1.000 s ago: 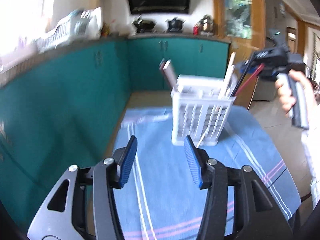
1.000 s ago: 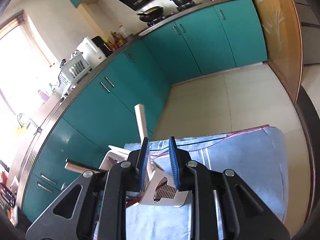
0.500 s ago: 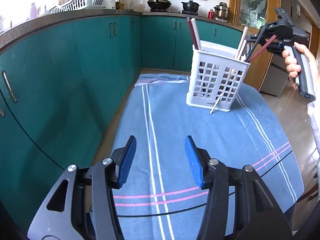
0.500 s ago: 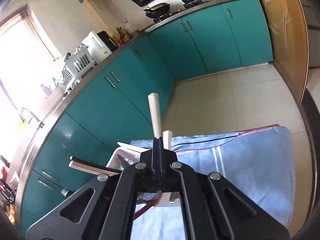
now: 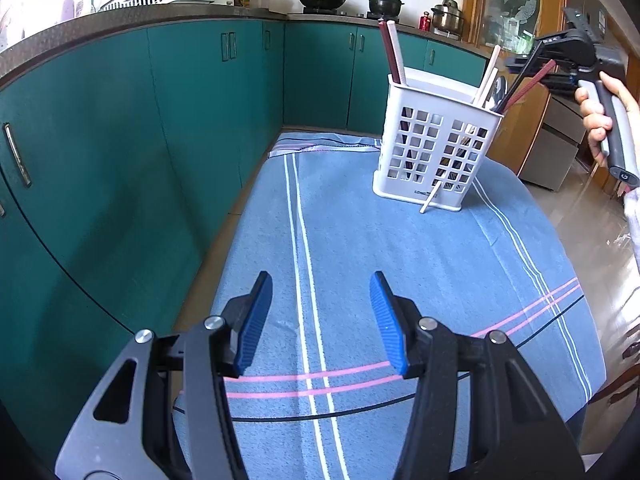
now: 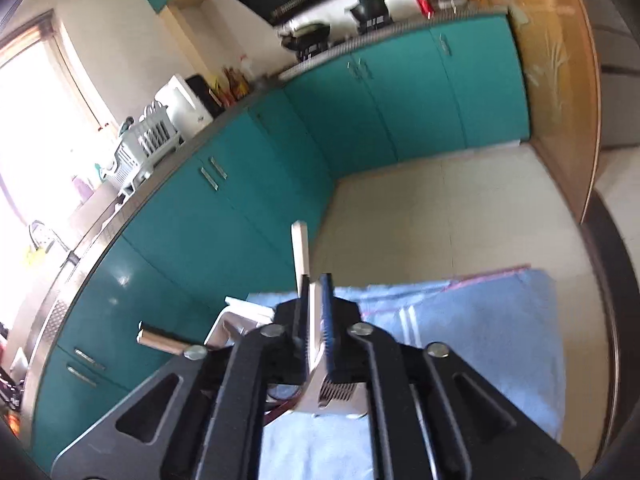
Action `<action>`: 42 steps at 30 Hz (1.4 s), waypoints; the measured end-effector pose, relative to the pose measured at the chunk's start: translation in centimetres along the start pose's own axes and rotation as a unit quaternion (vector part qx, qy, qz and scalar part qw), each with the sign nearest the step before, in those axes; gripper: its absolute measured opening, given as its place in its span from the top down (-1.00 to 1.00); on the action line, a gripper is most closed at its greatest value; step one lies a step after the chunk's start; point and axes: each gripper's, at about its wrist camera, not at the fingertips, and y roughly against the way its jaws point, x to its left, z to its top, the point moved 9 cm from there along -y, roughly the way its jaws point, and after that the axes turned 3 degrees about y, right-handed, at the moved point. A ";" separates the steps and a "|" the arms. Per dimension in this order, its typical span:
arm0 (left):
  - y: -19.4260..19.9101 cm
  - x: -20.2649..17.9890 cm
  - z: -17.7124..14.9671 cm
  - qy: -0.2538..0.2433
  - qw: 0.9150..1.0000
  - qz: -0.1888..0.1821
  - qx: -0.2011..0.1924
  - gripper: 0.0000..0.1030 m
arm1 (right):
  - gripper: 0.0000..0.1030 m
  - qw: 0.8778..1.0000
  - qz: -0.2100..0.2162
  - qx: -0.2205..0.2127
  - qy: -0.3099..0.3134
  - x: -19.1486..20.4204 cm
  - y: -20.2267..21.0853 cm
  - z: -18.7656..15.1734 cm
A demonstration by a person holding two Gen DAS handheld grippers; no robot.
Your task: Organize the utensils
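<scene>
Left wrist view: white basket (image 5: 434,148) label reads "LONG…", remainder illegible.

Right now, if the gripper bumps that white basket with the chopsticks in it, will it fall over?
Probably it could tip. The white basket is tall and narrow, with long chopsticks sticking above its rim. Its walls are mostly holes, so it likely weighs little. It stands on a soft blue cloth, which may grip it rather than let it slide.

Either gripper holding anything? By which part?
Left gripper: open, empty. Right gripper: nearly closed at a cream chopstick, below its top end; blur hides whether it actually grips.
</scene>
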 end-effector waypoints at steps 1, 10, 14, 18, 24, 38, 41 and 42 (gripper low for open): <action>0.0 -0.1 -0.1 -0.001 1.000 -0.001 0.000 -0.01 | 0.76 1.000 0.006 0.003 -0.003 0.0 -0.2 -0.1; -0.5 0.1 -0.9 0.000 1.000 0.001 0.013 -0.03 | 0.31 0.999 0.031 0.009 -0.032 -0.3 -1.6 -0.5; -0.6 0.1 -1.2 0.000 1.000 0.001 0.016 -0.03 | 0.97 0.998 0.044 0.018 -0.032 -0.1 -2.2 -1.0; -0.8 0.0 -1.5 0.000 1.000 0.001 0.022 -0.04 | 0.99 0.999 0.044 0.005 -0.025 0.3 -1.3 -0.7; -0.8 -0.4 -1.7 -0.003 1.000 -0.004 0.024 -0.04 | 0.90 1.000 0.011 -0.008 -0.009 0.1 -0.3 0.5; -1.1 0.0 -2.4 0.001 0.999 0.003 0.032 -0.06 | 0.82 0.998 0.058 0.020 -0.030 -0.1 -2.9 -0.7; -1.2 -0.2 -2.5 0.001 0.999 0.001 0.034 -0.07 | 0.83 0.998 0.048 0.019 -0.021 0.1 -2.3 -0.7; -1.2 -0.3 -2.5 0.000 0.999 -0.001 0.035 -0.07 | 0.83 0.999 0.046 0.017 -0.020 0.0 -2.0 -0.7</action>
